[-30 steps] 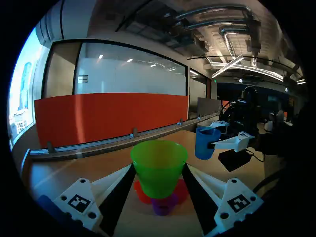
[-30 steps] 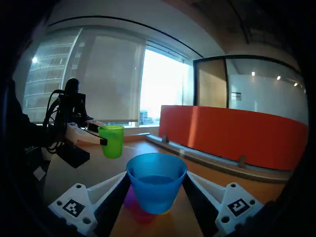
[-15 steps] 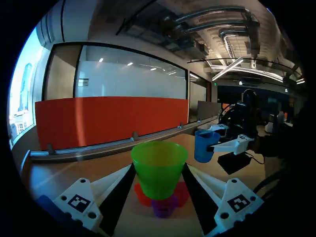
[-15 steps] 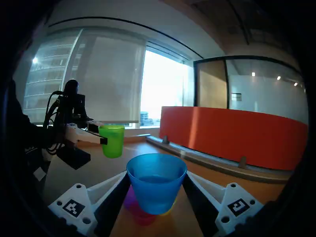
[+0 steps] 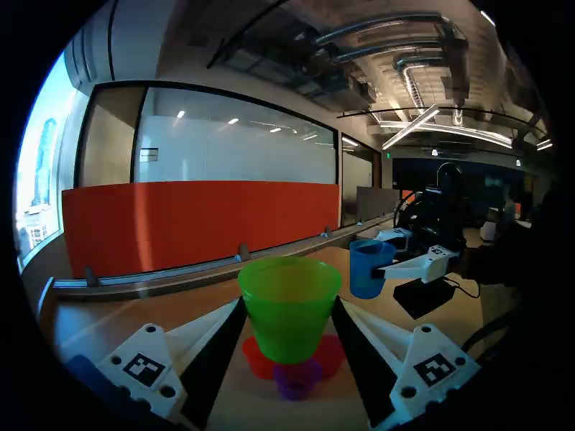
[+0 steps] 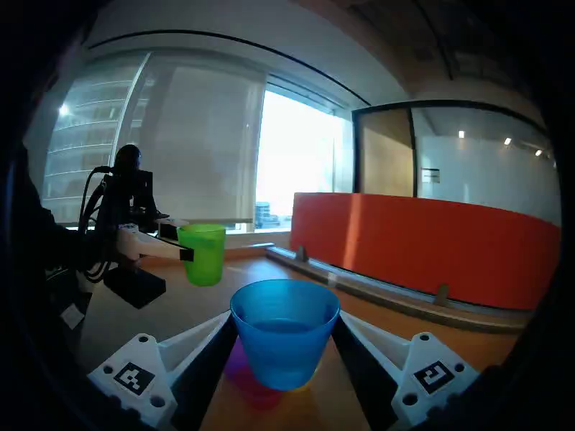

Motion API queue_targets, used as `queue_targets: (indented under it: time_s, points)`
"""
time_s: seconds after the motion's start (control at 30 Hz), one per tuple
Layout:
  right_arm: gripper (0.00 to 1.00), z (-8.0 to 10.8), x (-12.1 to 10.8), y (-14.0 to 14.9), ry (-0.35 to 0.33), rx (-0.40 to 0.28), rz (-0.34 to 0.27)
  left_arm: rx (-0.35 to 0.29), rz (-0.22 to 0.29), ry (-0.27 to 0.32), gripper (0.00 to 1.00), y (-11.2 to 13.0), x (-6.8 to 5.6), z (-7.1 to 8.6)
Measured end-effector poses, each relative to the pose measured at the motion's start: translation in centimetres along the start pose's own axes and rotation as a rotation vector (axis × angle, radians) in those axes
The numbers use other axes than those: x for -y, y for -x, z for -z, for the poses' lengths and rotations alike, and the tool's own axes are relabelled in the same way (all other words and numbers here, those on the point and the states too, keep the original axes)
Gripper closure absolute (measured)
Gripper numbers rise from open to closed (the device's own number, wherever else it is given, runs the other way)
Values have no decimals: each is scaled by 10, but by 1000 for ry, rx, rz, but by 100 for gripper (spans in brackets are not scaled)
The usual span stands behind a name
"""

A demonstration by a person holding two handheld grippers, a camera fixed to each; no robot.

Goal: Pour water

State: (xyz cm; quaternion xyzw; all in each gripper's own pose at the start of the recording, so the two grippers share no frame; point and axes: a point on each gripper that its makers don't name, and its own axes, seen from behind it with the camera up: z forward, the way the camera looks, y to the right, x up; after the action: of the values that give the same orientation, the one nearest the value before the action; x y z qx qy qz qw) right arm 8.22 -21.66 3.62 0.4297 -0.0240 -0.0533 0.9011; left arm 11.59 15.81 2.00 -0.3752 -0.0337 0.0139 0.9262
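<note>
**A:** Where is the water sitting?

**B:** It is lying in the blue cup (image 6: 284,341). The right gripper (image 6: 284,322) is clasping that cup upright, both fingers pressing its sides, above the wooden table (image 6: 180,309).

**A:** And the green cup (image 5: 290,309)?

**B:** The left gripper (image 5: 288,317) is pinching it on both sides, upright, hanging over a purple cup (image 5: 296,377). The two held cups are sitting apart, and an orange partition (image 5: 201,219) is running behind.

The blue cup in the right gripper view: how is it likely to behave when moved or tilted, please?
The blue cup holds water, so it likely sloshes if jerked. Its smooth tapered wall, wider at the top, probably resists slipping down through the right gripper. Translucent plastic may flex under squeeze.
</note>
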Motion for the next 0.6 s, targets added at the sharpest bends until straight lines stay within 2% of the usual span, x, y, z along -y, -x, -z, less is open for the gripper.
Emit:
queue_targets:
  time_s: [0.6]
  points:
    - [11, -2, 1, -5, -10, 14, 28, 18, -6, 13, 17, 11, -4, 0]
